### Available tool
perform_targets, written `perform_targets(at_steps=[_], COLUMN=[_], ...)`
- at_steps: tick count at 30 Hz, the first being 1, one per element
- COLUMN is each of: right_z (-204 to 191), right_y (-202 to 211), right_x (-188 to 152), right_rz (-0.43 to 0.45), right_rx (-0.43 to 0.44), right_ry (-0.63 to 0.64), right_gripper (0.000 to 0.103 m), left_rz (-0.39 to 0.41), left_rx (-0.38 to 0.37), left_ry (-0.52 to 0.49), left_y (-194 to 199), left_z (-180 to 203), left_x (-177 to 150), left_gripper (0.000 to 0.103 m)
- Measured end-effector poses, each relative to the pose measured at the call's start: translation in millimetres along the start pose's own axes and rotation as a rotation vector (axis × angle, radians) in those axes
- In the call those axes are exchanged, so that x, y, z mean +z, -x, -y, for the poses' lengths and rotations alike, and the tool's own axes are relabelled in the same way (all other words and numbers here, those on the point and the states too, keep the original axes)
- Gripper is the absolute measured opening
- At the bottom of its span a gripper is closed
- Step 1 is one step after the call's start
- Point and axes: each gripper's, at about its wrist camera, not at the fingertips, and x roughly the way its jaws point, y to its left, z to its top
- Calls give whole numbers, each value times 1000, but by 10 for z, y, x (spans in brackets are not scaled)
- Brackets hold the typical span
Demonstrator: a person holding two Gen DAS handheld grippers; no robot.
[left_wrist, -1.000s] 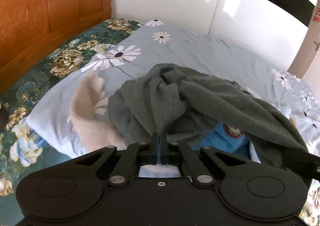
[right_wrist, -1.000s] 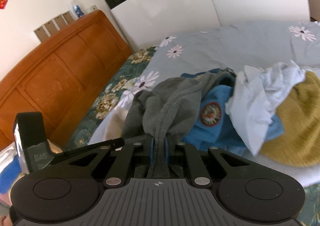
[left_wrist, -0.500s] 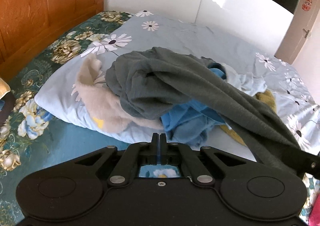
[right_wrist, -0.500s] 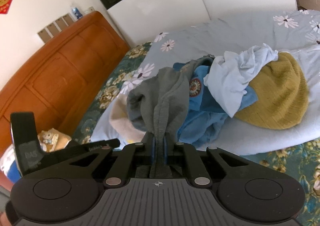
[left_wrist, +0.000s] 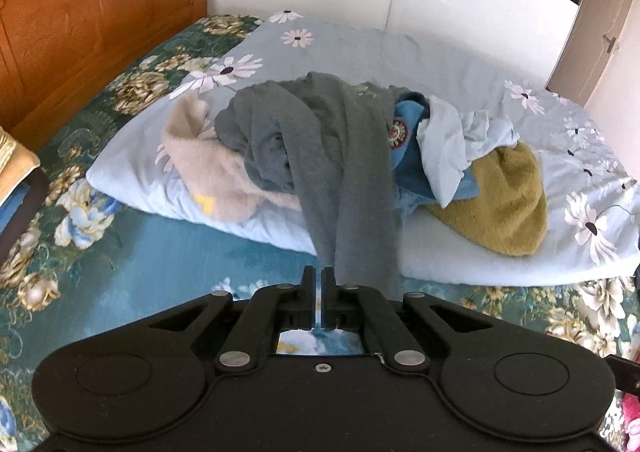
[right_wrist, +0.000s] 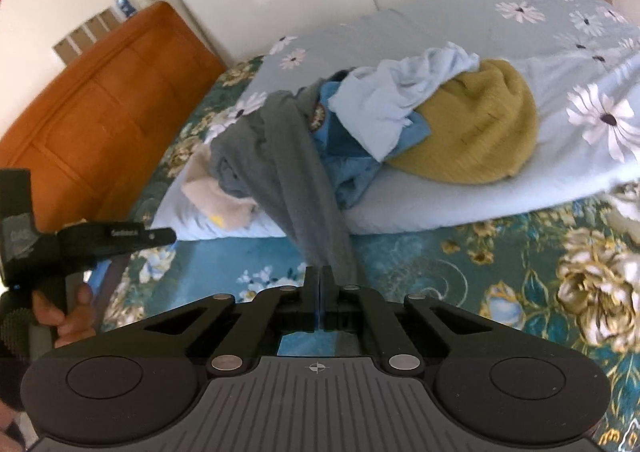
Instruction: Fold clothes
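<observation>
We've our right gripper (right_wrist: 321, 280) clamped on the grey garment (right_wrist: 296, 172), drawing it toward six o'clock off the pile, left gripper (left_wrist: 318, 280) closed, empty.

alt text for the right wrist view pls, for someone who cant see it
Seen past the right gripper, whose fingers are closed, a grey garment stretches taut from the fingers to a pile of clothes on a daisy-print duvet. The pile also holds a blue garment, a pale blue one, a mustard knit and a cream fleece. The left gripper shows at left.
</observation>
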Motion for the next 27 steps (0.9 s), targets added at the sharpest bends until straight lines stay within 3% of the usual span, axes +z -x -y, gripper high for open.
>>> perform_targets(at_steps=[9,15,18,20,24,26,27], right_z=[-36,-162,-228,-268,-392,-454,-482], right_y=[-72,-356,-553,-700,-1006,-1164,-1240], right_x=[83,319,459,545,699,772,808], right_rz=[-2,3,-2,-10,-11,-18,-19], right_rx=[-1,-6,-8,-7,-28,-34,-34], right_ry=[93,136,151,164,222,247,257], right_gripper=[1,1,4,12,23,36,37], left_rz=[15,35,46,49,53,54,55], left_rx=[33,58,71,77,85,89,91], left_ry=[-12,2,3,7,15,19,22], left_y=[-12,-176,-287,-385,-599,-706,-760], left_z=[60,-87,-172,-231,-349,-409,-439], left_x=[-5,242,383,466,622,700,739], left_gripper=[2,16,28,43,54,57,59])
